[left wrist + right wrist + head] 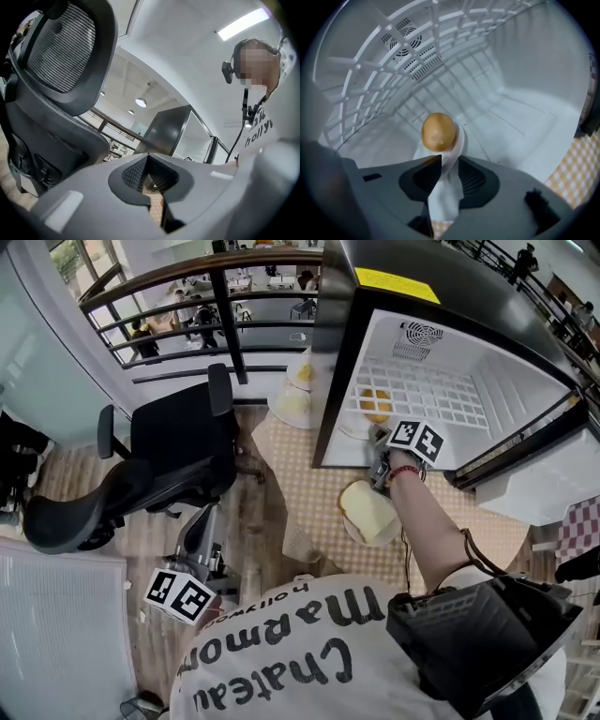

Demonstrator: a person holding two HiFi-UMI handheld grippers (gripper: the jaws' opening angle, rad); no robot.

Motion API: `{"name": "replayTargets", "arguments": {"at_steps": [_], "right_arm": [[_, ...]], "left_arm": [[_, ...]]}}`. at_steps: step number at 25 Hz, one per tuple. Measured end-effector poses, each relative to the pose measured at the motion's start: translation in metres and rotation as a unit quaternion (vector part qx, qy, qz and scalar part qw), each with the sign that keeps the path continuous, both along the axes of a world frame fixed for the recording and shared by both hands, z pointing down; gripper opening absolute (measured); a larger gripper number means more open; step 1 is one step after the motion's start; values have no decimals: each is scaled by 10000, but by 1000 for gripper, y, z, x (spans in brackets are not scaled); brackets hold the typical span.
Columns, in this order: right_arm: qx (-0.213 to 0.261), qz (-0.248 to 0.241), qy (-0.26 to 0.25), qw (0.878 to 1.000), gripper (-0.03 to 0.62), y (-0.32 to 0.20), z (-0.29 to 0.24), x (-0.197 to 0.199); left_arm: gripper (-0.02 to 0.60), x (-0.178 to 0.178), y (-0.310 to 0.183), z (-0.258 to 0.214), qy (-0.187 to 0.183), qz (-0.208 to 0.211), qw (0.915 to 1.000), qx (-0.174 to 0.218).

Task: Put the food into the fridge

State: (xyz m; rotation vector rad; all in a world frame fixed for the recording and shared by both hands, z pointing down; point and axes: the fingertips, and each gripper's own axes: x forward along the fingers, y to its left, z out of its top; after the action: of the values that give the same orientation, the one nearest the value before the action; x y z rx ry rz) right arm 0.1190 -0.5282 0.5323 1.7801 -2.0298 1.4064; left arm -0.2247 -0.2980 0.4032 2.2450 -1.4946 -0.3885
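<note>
Right claw [449,161] reached into the mouth of the fridge [525,108], jaws parted, ribbed black pads clear on both sides. In the gap, only the thin rim of a white plate [447,192], glossy and smooth, not pinched. Just past the claw tips, on that plate: the round food [438,131], golden-brown, matte, egg-shaped, with a tiny dimple on its near face. Resting on the fridge floor, deep enough to sit under the shelf.

Above and left of the claw, a white lattice shelf [393,84] of moulded bars in square cells. Beyond it, a round slotted fan grille [404,35] in the back wall. Walls and floor of hard, pale, faintly shiny plastic. Outer shell of the fridge black and boxy.

Right forearm bare and stretched forward, red band at the wrist [405,471].

Behind the right claw, towards the body: a pale bread slice [366,507] on another plate, on the yellow-checked worktop [309,484].

Left claw [149,160] hung low at the side, well apart from the fridge, tips met with nothing between them. Close beside it, a black office chair [65,42] with mesh back and curved plastic frame.
</note>
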Motion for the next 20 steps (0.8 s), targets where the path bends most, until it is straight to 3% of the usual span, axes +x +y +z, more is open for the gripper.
{"name": "replayTargets", "arguments": {"at_steps": [5,12,20], "right_arm": [[203,-241,568,9979,126,0,-6,1],[432,-353,967,9937,127,3,-18,-3],[315,-142,993,9945,129,16,-13,7]], "left_arm": [[8,-2,11,-1,-23,-111,9999,84],[8,-12,35,-10,-98,-315,9993,188],[8,-26,82,-16,-142,-592,9979,226]]}}
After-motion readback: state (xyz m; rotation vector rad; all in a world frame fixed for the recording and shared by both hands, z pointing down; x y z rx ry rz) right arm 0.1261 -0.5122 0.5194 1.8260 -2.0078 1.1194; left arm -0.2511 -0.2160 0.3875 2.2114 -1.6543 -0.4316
